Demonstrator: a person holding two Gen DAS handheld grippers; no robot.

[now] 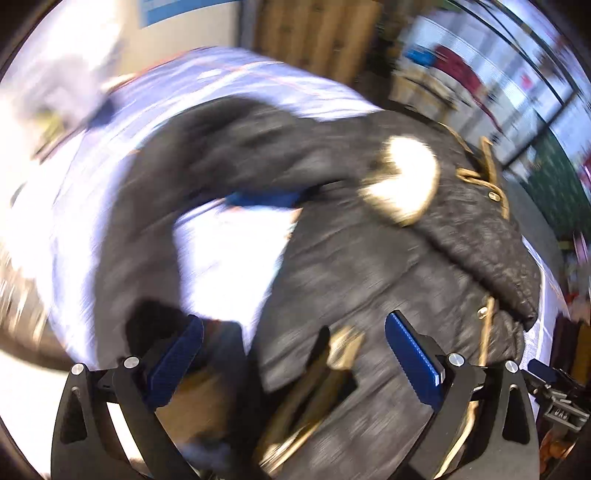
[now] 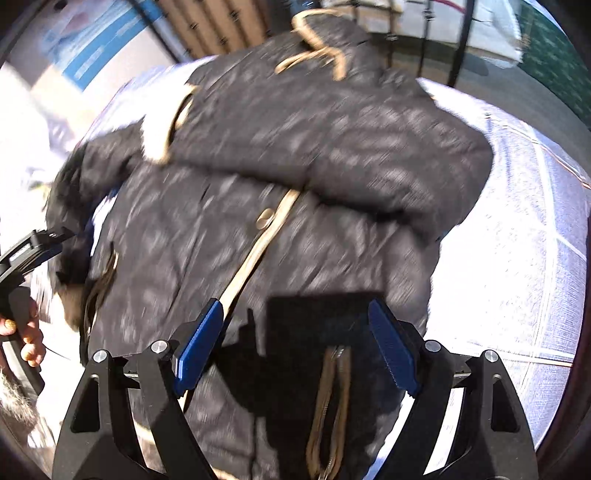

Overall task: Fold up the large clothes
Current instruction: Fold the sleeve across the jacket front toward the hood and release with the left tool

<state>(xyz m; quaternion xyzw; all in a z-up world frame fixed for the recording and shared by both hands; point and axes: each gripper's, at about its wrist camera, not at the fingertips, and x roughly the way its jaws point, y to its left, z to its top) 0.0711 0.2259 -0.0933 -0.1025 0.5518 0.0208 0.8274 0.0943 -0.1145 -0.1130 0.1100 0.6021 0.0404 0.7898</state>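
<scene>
While the black quilted jacket (image 2: 295, 155) lies on the pale cloth-covered table (image 2: 524, 229), one sleeve (image 2: 369, 162) crossed over its front, I judge the sleeve-folding step underway. My left gripper (image 1: 295, 354) and right gripper (image 2: 295, 343) both hover spread wide, holding nothing. Next I need a hem grip.

A pale checked cloth (image 2: 524, 229) covers the work surface, glaring white in strong light. Far behind stand brown cardboard boxes (image 1: 317, 33), a blue-and-white poster (image 2: 85, 48) at left, and blurred shelving (image 1: 461, 74) at right.
</scene>
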